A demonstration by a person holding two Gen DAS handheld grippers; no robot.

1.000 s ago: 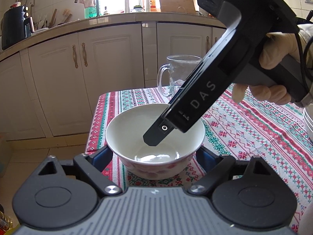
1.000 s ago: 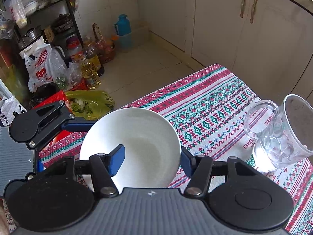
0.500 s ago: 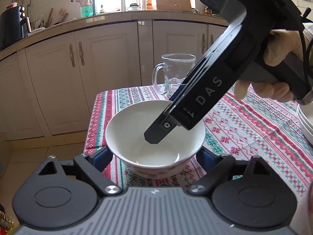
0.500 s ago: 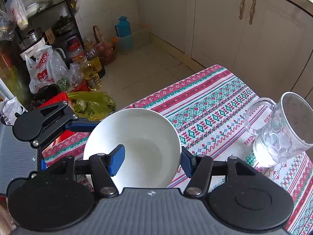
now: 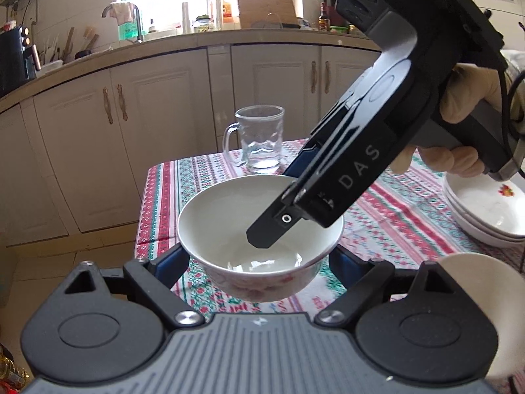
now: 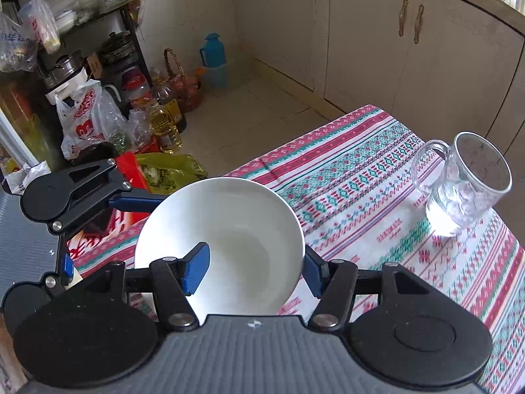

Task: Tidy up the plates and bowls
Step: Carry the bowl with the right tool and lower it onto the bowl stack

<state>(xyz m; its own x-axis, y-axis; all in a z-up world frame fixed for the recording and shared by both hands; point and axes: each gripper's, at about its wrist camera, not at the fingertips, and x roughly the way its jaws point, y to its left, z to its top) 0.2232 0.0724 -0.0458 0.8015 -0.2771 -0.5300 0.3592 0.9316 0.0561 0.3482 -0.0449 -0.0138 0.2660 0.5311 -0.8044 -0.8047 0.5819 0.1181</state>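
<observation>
A white bowl (image 5: pixel 229 220) with a red flower pattern outside hangs just above the striped tablecloth (image 5: pixel 393 216). My left gripper (image 5: pixel 257 261) spans it, one blue pad on each side of the wall, shut on it in a wide grip. My right gripper (image 5: pixel 279 210) comes in from the upper right and pinches the bowl's far wall. One of its fingers (image 5: pixel 262 234) is inside, the other outside. In the right wrist view the same bowl (image 6: pixel 236 216) sits in the right gripper (image 6: pixel 254 271), with a left-gripper finger (image 6: pixel 137 204) at its left edge.
A glass mug (image 5: pixel 261 141) (image 6: pixel 466 187) stands near the table's far corner. A stack of white dishes (image 5: pixel 485 210) lies at the right, another white bowl (image 5: pixel 466 279) nearer. A hand (image 5: pixel 459 105) holds the right gripper. Bags and bottles (image 6: pixel 160 121) crowd the floor.
Both grippers have risen and moved together with the bowl between them. The table corner has dropped away, and the stack of dishes and a second bowl have come into the left wrist view.
</observation>
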